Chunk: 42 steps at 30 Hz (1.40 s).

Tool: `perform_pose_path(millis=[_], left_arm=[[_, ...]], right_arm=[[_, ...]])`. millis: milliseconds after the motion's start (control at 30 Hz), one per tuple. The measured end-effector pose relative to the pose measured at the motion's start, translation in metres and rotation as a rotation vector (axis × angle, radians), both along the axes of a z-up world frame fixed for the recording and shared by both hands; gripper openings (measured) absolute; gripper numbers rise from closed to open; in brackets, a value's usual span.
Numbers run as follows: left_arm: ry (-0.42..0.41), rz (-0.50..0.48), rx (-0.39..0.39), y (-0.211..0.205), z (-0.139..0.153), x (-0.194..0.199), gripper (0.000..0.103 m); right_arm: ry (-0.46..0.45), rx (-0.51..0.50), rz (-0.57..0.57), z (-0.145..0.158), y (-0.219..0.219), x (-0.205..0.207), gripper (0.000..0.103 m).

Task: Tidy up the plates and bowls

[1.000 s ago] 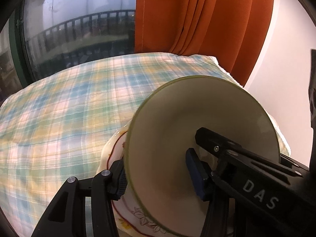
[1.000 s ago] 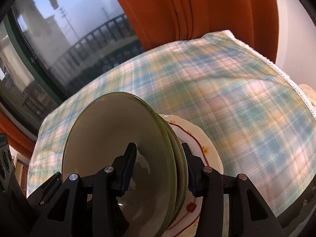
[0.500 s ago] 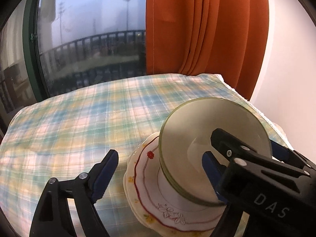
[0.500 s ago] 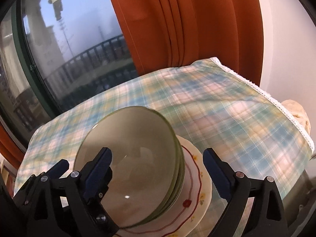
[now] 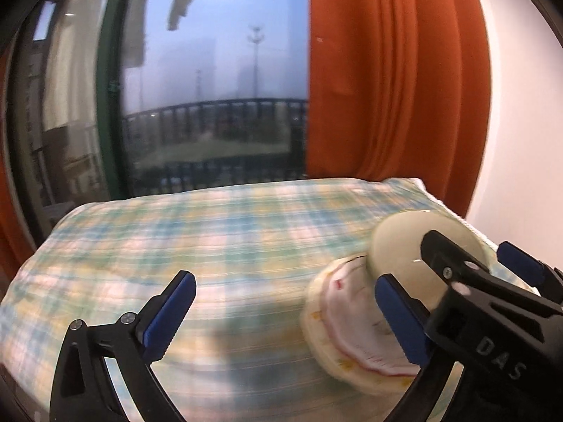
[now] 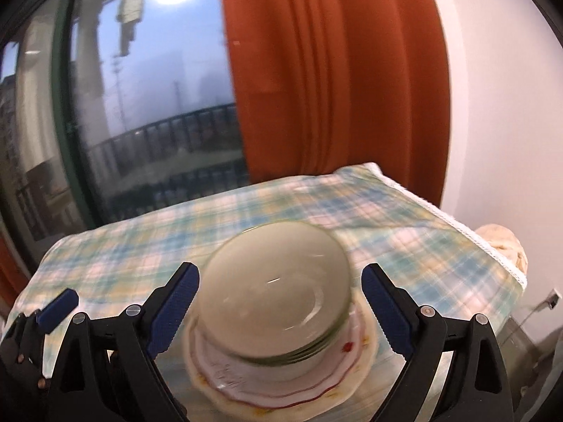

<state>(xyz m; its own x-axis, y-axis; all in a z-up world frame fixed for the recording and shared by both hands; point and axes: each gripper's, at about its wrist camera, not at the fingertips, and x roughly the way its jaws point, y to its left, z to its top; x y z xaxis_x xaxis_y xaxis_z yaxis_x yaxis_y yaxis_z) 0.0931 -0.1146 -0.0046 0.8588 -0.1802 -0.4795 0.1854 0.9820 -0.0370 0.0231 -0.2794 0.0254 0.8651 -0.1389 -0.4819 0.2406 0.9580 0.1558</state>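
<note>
On plaid cloth (image 6: pixel 404 225): green bowls (image 6: pixel 278 281) nested atop floral plate (image 6: pixel 345 362). Left gripper (image 5: pixel 281 316) just opened wide, empty; right gripper (image 6: pixel 278 309) wide, straddling bowls, no contact.

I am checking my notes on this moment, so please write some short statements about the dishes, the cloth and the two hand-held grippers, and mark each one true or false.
1. The green bowls sit stacked on the flowered plate. True.
2. The right hand-held gripper is clamped on the bowl rim. False: its jaws stand open on either side of the stack, touching nothing.
3. The left hand-held gripper is open and holds nothing. True; its jaws have just been opening.
4. The tablecloth is plain white. False: it is a pastel check of blue, green, yellow and pink.
5. The curtain is blue. False: it is orange.
</note>
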Motion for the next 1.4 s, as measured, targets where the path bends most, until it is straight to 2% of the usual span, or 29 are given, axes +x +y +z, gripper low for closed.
perform_pose_path(millis=[167,433,667,900,1200,1400], left_arm=[[0.009,0.080,0.000,0.038,-0.012,-0.007,0.103],[-0.023,0.127,0.042,0.080,-0.030,-0.026,0.103],[-0.011,0.180,0.015,0.119,-0.044,-0.037,0.103],[-0.062,0.167,0.046,0.120,-0.049,-0.048,0.103],[-0.071,0.139,0.037,0.117,-0.048,-0.052,0.103],[-0.053,0.169,0.044,0.117,-0.050,-0.043,0.103]], right_arm=[[-0.021,-0.029,0.076,-0.005,0.035,-0.010,0.095],[-0.019,-0.025,0.158,-0.024,0.083,-0.017,0.095],[-0.028,-0.004,0.189,-0.039,0.112,-0.028,0.096],[-0.051,-0.017,0.179,-0.047,0.120,-0.037,0.100],[-0.062,-0.034,0.160,-0.046,0.116,-0.040,0.100],[-0.069,-0.046,0.167,-0.045,0.114,-0.040,0.100]])
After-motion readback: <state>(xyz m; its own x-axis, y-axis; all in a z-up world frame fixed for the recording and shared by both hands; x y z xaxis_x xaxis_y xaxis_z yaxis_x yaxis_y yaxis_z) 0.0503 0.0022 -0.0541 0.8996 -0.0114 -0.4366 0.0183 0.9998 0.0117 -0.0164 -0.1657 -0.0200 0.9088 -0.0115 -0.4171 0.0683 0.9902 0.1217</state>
